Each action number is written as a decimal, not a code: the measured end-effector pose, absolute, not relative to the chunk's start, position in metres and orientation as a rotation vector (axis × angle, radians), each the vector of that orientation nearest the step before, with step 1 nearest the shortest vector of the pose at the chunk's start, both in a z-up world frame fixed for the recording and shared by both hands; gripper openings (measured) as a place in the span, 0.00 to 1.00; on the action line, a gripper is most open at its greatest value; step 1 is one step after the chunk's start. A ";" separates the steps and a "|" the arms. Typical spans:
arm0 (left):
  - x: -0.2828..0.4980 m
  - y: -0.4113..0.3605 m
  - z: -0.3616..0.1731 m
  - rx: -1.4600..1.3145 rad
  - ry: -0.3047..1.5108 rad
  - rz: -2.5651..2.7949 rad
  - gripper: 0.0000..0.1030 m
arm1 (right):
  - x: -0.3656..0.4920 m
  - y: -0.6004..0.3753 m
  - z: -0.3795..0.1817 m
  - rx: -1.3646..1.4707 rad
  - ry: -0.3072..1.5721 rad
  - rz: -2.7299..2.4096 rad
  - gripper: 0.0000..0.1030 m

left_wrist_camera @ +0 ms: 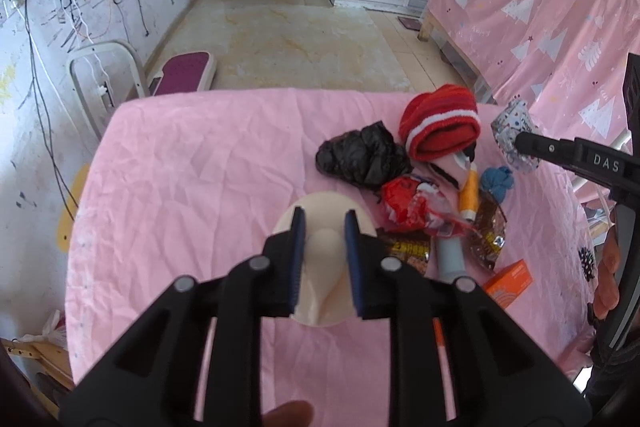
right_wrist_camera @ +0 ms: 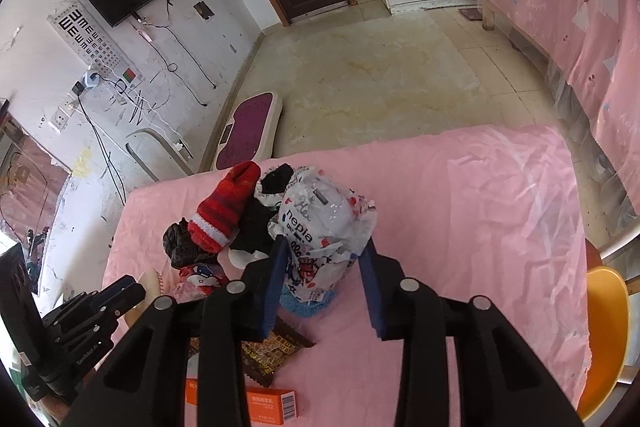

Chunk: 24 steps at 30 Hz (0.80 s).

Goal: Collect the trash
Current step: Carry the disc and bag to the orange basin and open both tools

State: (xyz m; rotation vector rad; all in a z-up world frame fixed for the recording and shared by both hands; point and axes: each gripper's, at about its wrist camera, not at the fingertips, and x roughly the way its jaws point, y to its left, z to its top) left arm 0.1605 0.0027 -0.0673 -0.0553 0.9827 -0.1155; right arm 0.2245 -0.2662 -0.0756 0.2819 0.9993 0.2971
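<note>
The table cover is plain pink. On it lie a knit hat in red with a white band, a glossy black plastic bag, a red-and-white wrapper, a blue ball of yarn, a brown snack packet with yellow lettering, and an orange box. The tissue pack is white — dotted red and blue. The curtain is pink with white trees.

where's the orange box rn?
The orange box lies on the pink sheet at the pile's near right edge in the left wrist view, beside the brown snack wrapper.
</note>
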 end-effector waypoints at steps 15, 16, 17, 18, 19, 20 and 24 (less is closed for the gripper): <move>0.092 -0.068 0.016 -0.018 0.734 -0.263 0.18 | 0.148 -0.325 -0.032 0.302 0.845 0.283 0.25; 0.086 -0.075 0.019 -0.022 0.714 -0.289 0.18 | 0.141 -0.327 -0.030 0.305 0.833 0.279 0.25; 0.081 -0.082 0.021 -0.026 0.699 -0.312 0.18 | 0.131 -0.335 -0.027 0.307 0.815 0.270 0.25; 0.076 -0.089 0.023 -0.029 0.681 -0.342 0.18 | 0.122 -0.341 -0.025 0.307 0.799 0.261 0.25; 0.072 -0.096 0.024 -0.029 0.668 -0.368 0.18 | 0.113 -0.346 -0.024 0.307 0.786 0.252 0.25; 0.068 -0.105 0.025 -0.028 0.655 -0.397 0.18 | 0.106 -0.352 -0.023 0.308 0.777 0.243 0.25; 0.058 -0.141 0.024 -0.011 0.613 -0.505 0.18 | 0.076 -0.378 -0.022 0.317 0.743 0.187 0.25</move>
